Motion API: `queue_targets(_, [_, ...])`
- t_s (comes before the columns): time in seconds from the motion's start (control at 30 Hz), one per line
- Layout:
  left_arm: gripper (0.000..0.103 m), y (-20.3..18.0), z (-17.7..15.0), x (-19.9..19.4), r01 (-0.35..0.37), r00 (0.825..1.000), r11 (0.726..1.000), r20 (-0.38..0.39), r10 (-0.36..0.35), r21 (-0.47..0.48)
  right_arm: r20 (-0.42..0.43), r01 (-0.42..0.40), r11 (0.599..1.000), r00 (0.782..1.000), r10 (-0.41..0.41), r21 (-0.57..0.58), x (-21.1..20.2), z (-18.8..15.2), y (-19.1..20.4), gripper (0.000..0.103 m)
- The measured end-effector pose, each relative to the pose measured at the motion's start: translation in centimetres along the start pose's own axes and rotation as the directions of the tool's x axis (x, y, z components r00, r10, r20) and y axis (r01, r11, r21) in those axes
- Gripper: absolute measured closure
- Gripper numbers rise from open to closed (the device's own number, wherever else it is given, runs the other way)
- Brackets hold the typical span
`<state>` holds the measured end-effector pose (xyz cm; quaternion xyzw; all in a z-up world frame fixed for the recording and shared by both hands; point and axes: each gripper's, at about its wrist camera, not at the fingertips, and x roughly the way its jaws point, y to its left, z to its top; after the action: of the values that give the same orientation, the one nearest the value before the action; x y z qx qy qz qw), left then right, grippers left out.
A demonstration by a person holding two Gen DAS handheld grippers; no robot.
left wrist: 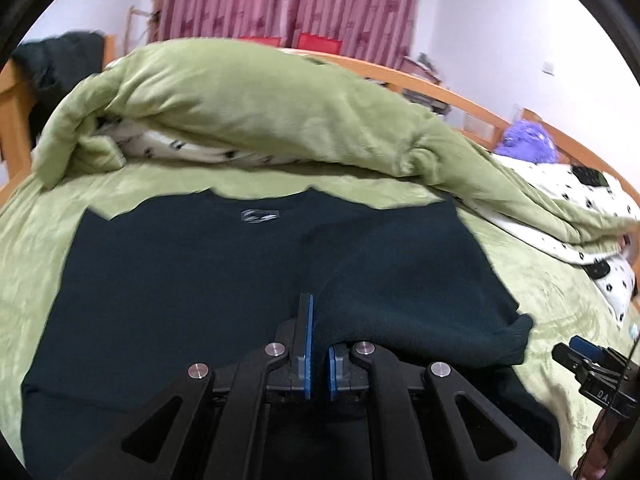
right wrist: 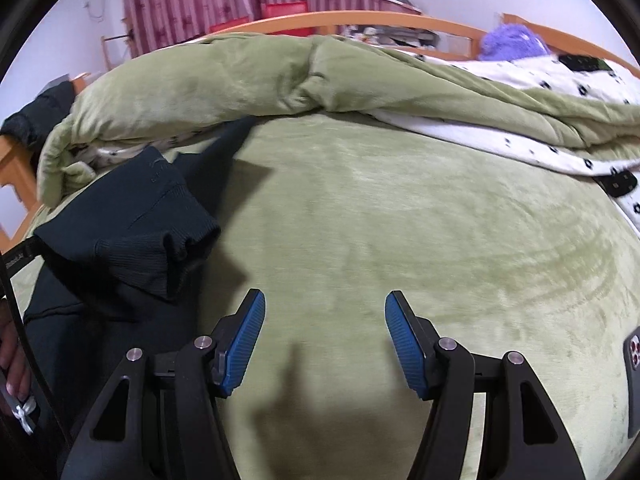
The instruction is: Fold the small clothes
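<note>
A dark green sweater [left wrist: 180, 288] lies flat on the green bed cover, its neck label [left wrist: 259, 216] at the far side. My left gripper [left wrist: 319, 320] is shut on the sweater's right sleeve [left wrist: 420, 288], and the cloth drapes over its right finger. The sleeve is raised and pulled across the body; its ribbed cuff [right wrist: 160, 248] hangs in the air in the right wrist view. My right gripper [right wrist: 325, 300] stands open over bare bed cover to the right of the sweater, nothing between its blue pads [right wrist: 404, 340]. It also shows at the edge of the left wrist view [left wrist: 580, 356].
A rolled green duvet [left wrist: 248, 112] with a white spotted lining lies just behind the sweater. A phone [right wrist: 634, 384] rests on the bed cover at the right. A purple plush [right wrist: 512, 40] sits by the wooden bed frame [left wrist: 472, 100]. A hand [right wrist: 12, 360] shows at the left edge.
</note>
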<state>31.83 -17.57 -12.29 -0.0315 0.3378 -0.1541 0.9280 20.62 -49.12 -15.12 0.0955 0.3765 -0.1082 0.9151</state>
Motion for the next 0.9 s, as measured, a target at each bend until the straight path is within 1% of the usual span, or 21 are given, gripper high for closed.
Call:
queue_targets(0.1, [0.097,3.1,-0.1,-0.9,-0.014,1.0,0.998,0.0,0.014,-0.054,0.007,-0.02,0.999,1.0,0.021,-0.045,-0.5,-0.2,2.4,0.042])
queue_targets(0.17, [0.096,5.7,-0.4,-1.2,-0.001,1.0,0.995,-0.02,-0.001,-0.101,0.012,-0.018,0.997,1.0,0.019,-0.077,-0.7,-0.2,3.9,0.042])
queue_targets(0.2, [0.096,6.5,-0.6,-1.3,-0.015,1.0,0.993,-0.028,0.012,-0.113,0.013,-0.017,0.996,1.0,0.018,-0.091,-0.9,-0.3,4.6,0.042])
queue_targets(0.27, [0.093,8.6,-1.4,-1.7,-0.035,0.999,0.99,-0.046,0.029,-0.136,0.01,-0.018,0.994,1.0,0.019,-0.112,-1.0,-0.2,5.9,0.042])
queue_targets(0.37, [0.086,11.2,-2.3,-1.9,-0.044,0.996,0.985,-0.082,0.03,-0.17,0.007,-0.015,0.991,1.0,0.016,-0.136,-1.1,-0.2,7.6,0.042])
queue_targets(0.4, [0.08,11.9,-2.4,-1.9,-0.043,0.996,0.983,-0.091,0.027,-0.176,0.007,-0.014,0.989,1.0,0.016,-0.147,-1.2,-0.2,8.2,0.042])
queue_targets(0.43, [0.069,12.4,-2.6,-1.9,-0.047,0.994,0.983,-0.101,0.029,-0.18,0.008,-0.014,0.987,1.0,0.016,-0.159,-1.3,-0.3,8.9,0.042])
queue_targets(0.47, [0.065,13.1,-2.9,-2.0,-0.048,0.994,0.982,-0.108,0.029,-0.18,0.009,-0.014,0.986,1.0,0.016,-0.167,-1.3,-0.2,9.5,0.042])
queue_targets(0.53, [0.049,13.7,-3.1,-2.3,-0.045,0.994,0.985,-0.107,0.027,-0.169,0.007,-0.021,0.983,1.0,0.023,-0.181,-1.4,-0.3,10.7,0.042])
queue_targets(0.6, [0.04,14.0,-3.4,-2.8,-0.054,0.994,0.99,-0.103,0.04,-0.13,0.002,-0.031,0.98,1.0,0.032,-0.195,-1.3,-0.4,11.9,0.042])
queue_targets(0.7, [0.039,14.6,-3.9,-3.7,-0.055,0.994,0.995,-0.095,0.047,-0.08,-0.002,-0.038,0.976,0.999,0.038,-0.213,-1.4,-0.7,13.4,0.042])
queue_targets(0.73, [0.037,14.8,-4.1,-4.0,-0.051,0.995,0.996,-0.092,0.044,-0.069,-0.004,-0.045,0.975,0.999,0.045,-0.217,-1.4,-0.8,13.9,0.042])
queue_targets(0.87, [0.031,15.7,-5.1,-4.8,0.016,0.994,0.998,-0.103,-0.022,-0.06,-0.013,-0.072,0.973,0.997,0.071,-0.217,-1.3,-1.0,15.3,0.041])
queue_targets(0.9, [0.029,15.8,-5.3,-5.0,0.029,0.994,0.999,-0.105,-0.034,-0.045,-0.019,-0.079,0.974,0.997,0.076,-0.214,-1.2,-1.0,15.6,0.042])
